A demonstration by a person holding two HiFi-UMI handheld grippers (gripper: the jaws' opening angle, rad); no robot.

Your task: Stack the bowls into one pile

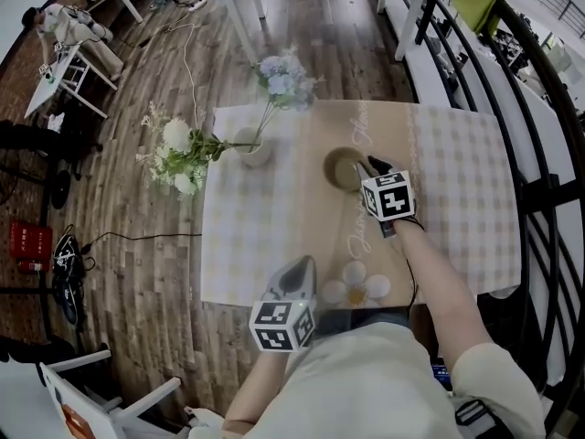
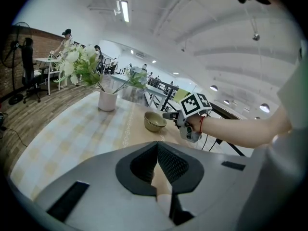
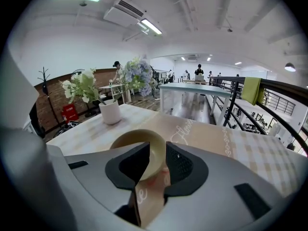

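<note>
Checked beige cloth [image 1: 238,245] and a tan runner with script lettering [image 1: 352,245] cover the table [image 1: 457,273]. On the runner, the smooth round olive-beige bowls [image 1: 343,167] sit nested in one pile. My right gripper [image 1: 363,165] has its fingers spread, with the near rim between them, unpressed. My left gripper [image 1: 306,265] waits at the table's near edge, fingers together and empty. A white cylindrical vase [image 1: 253,149] stands left of the bowls, with plank floor [image 1: 137,236] beyond.

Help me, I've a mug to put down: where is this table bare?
Bare: the checked cloth right of the bowls, and the checked stretch between the vase and the near edge. Crowded: the middle of the tan runner, with the bowls, the right hand-held gripper and a daisy-shaped mat.
</note>
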